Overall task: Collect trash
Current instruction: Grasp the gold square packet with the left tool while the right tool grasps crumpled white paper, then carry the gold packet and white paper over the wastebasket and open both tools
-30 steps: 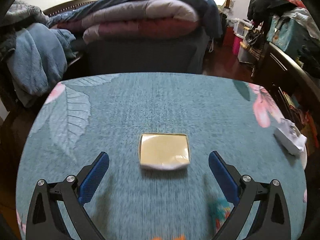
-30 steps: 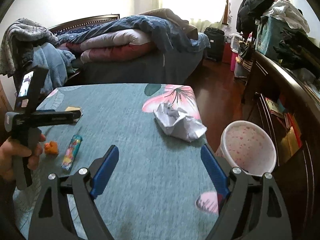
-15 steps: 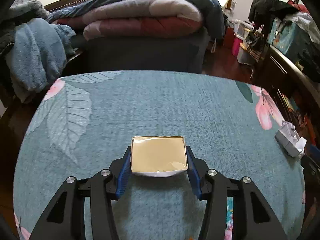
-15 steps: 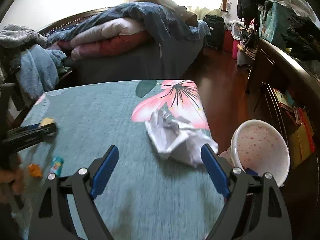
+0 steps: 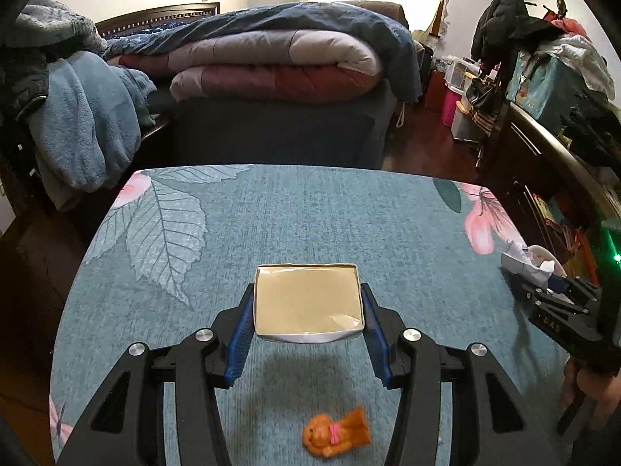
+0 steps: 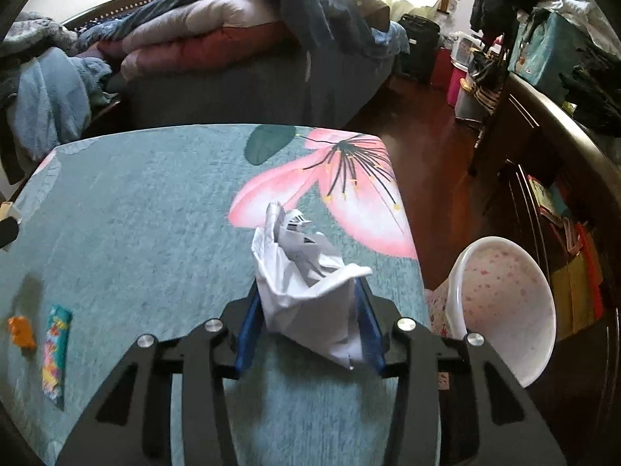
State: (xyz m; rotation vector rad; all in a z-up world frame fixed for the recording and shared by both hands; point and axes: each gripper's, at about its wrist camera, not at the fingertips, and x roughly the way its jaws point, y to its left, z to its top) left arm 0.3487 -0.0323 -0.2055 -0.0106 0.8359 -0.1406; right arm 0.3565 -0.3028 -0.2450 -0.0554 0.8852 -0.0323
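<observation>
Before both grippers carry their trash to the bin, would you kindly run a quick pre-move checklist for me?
1. Left gripper clamps the shallow tan box on both sides: ok.
2. Box clear of the tablecloth, shadow beneath: ok.
3. Right gripper around the crumpled paper, jaws closing: grip firmness cannot tell.
4. White bin beside the table, mouth open: ok.
5. Orange toy and colourful wrapper not collected: not ok.

Home bedroom, lived-in. Bed with wooden headboard (image 5: 155,13) piled with folded quilts (image 5: 279,66), blue fleece garment (image 5: 85,124) draped at left, coats (image 5: 508,23) hung at right. Floral cloth covers the table (image 5: 310,217); dark wood floor (image 6: 431,147).
</observation>
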